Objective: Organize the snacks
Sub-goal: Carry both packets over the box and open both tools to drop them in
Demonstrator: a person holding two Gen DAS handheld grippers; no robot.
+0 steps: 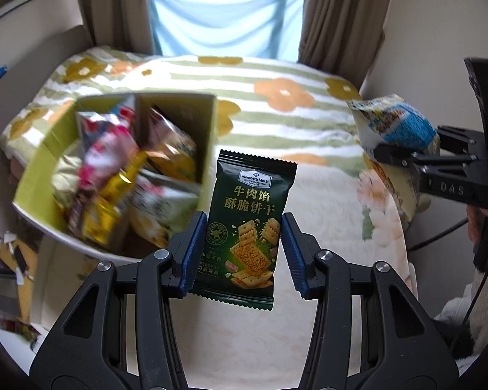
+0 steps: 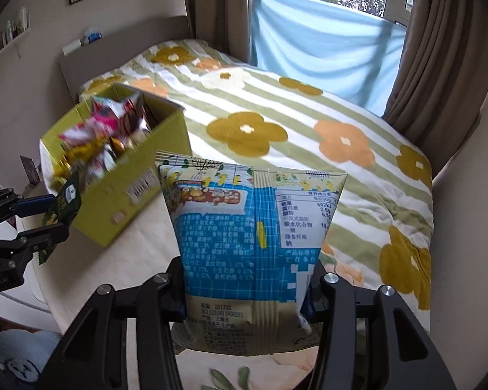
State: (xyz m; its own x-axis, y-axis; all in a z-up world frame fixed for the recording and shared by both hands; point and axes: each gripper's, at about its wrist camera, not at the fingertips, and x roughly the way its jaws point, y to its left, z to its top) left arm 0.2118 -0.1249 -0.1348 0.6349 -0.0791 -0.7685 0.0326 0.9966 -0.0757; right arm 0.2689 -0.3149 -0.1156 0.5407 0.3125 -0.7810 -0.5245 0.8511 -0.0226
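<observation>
- My left tool (image 1: 242,253) grips a dark green foil cracker packet (image 1: 249,227) by its lower sides between the blue pads; it stands upright, just right of the yellow-green cardboard box (image 1: 32,175).
- My right tool (image 2: 247,295) is clamped on a puffy blue-and-cream snack bag (image 2: 250,243), back panel facing me, above the pale worktop (image 2: 133,260).
- The box brims with mixed wrappers, blurred.
- Behind lies the flower-patterned striped bed (image 2: 276,104).
- The packet reads "Member's Mark" over gold Chinese characters; the bag carries a nutrition table and "201702".
</observation>
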